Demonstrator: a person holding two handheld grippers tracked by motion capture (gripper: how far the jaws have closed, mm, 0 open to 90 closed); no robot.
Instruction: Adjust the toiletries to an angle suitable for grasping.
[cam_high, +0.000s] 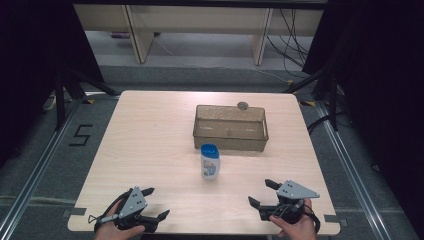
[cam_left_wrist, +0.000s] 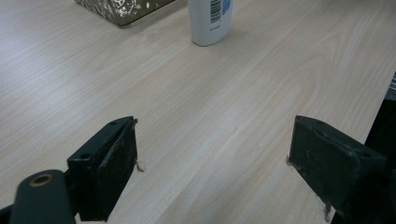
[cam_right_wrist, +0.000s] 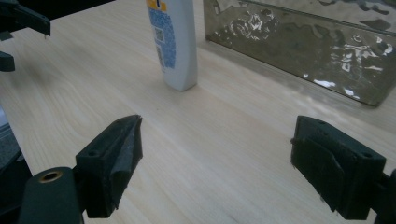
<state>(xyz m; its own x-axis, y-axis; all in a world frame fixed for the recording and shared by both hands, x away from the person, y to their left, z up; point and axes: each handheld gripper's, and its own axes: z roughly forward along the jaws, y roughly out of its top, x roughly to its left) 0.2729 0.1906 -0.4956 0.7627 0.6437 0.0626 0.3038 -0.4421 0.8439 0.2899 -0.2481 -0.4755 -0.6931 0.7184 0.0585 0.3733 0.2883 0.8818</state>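
A white bottle (cam_high: 210, 161) with a blue cap stands upright in the middle of the wooden table (cam_high: 150, 145), just in front of a clear brownish plastic bin (cam_high: 230, 128). My left gripper (cam_high: 155, 204) rests open near the table's front left edge, with nothing between its jaws. My right gripper (cam_high: 263, 192) is open near the front right edge, also holding nothing. The bottle (cam_left_wrist: 210, 21) appears far ahead in the left gripper view (cam_left_wrist: 212, 161). In the right gripper view (cam_right_wrist: 217, 154) the bottle (cam_right_wrist: 173, 42) stands ahead left, beside the bin (cam_right_wrist: 299, 46).
A small round grey object (cam_high: 243, 105) sits on the table behind the bin. Black stands and cables line the floor on both sides. The left gripper's jaws (cam_right_wrist: 18, 28) show at the far left of the right gripper view.
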